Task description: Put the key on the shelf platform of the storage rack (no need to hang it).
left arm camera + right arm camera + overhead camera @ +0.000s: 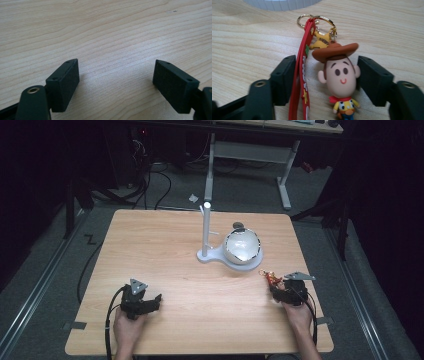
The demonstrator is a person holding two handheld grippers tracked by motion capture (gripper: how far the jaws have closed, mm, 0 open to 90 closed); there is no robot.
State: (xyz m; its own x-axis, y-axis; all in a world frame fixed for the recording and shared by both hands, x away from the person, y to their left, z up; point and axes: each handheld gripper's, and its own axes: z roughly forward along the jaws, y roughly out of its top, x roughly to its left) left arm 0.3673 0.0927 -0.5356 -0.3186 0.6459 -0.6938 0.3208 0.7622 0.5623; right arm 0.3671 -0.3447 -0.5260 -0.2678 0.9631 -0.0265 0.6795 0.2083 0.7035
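Observation:
A keychain (270,279) lies on the wooden table (150,245) near its right edge. In the right gripper view it is a small cowboy figure (340,75) with a brown hat, a red strap (303,75), a yellow star badge (321,41) and gold rings (312,18). My right gripper (325,72) has one pad against the strap and the other against the figure's head. My left gripper (159,299) rests at the front left of the table. Its jaws (116,75) stand wide apart over bare wood.
A white stand with an upright post (206,227) sits at mid-table, and a white bowl (242,246) rests on its base just beyond the keychain. The stand's white rim (282,3) shows at the top of the right gripper view. A desk frame (285,175) stands on the floor behind.

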